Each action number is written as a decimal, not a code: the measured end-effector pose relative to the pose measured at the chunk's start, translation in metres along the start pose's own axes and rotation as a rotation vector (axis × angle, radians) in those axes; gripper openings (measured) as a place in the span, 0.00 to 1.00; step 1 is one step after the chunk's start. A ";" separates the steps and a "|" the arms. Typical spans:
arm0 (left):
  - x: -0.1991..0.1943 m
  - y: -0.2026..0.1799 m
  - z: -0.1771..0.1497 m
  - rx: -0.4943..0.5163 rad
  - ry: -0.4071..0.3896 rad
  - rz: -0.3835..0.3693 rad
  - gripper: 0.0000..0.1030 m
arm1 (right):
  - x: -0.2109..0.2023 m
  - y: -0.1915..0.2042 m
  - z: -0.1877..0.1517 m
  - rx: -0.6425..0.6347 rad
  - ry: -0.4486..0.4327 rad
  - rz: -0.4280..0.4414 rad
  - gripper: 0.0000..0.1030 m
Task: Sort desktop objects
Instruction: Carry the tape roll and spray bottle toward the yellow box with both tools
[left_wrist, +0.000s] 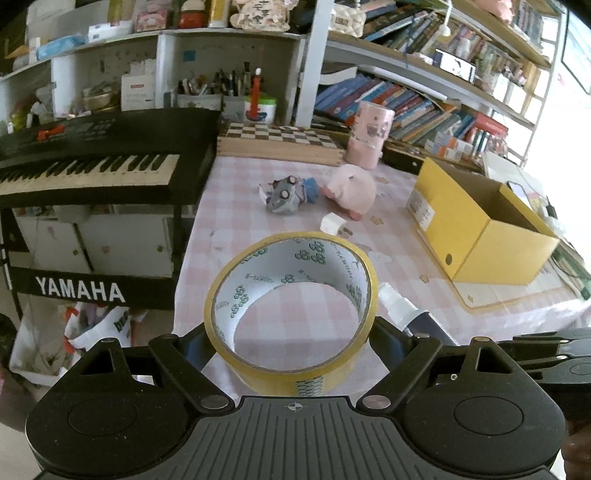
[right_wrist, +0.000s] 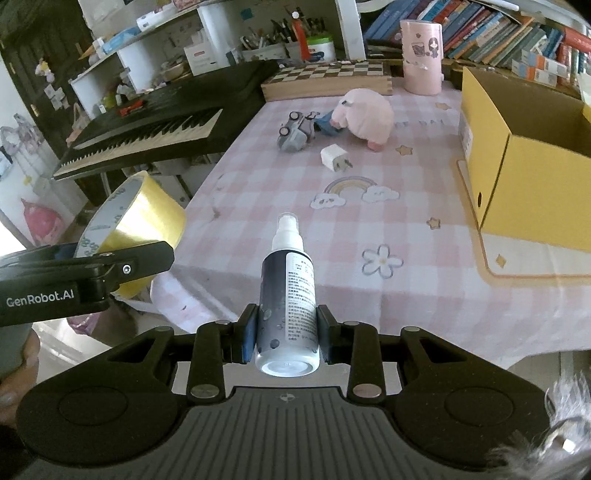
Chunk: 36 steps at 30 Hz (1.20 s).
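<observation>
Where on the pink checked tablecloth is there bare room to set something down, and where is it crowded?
Free: the near stretch of the tablecloth between the white charger and the front edge, left of the yellow box. Crowded: the far end, where the toy car, pink plush, chessboard and pink canister cluster.

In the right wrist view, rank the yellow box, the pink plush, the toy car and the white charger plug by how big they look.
1. Yellow box, though it sits nearest the camera.
2. Pink plush.
3. Toy car.
4. White charger plug.
</observation>
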<state>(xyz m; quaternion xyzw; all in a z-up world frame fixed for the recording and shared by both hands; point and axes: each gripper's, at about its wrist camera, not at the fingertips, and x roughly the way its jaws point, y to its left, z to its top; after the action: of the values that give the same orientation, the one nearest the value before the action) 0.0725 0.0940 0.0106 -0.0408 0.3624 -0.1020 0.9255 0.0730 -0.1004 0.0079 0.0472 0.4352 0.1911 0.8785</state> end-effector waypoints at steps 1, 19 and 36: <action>-0.002 0.000 -0.002 0.008 0.002 -0.005 0.86 | -0.001 0.002 -0.003 0.005 -0.001 -0.002 0.30; -0.018 -0.014 -0.030 0.136 0.055 -0.105 0.85 | -0.025 0.010 -0.060 0.142 -0.023 -0.061 0.30; -0.014 -0.067 -0.036 0.292 0.072 -0.263 0.86 | -0.064 -0.023 -0.098 0.322 -0.081 -0.193 0.30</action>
<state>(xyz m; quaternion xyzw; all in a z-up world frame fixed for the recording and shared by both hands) 0.0271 0.0315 0.0032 0.0507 0.3682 -0.2748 0.8868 -0.0323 -0.1536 -0.0107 0.1531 0.4270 0.0316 0.8907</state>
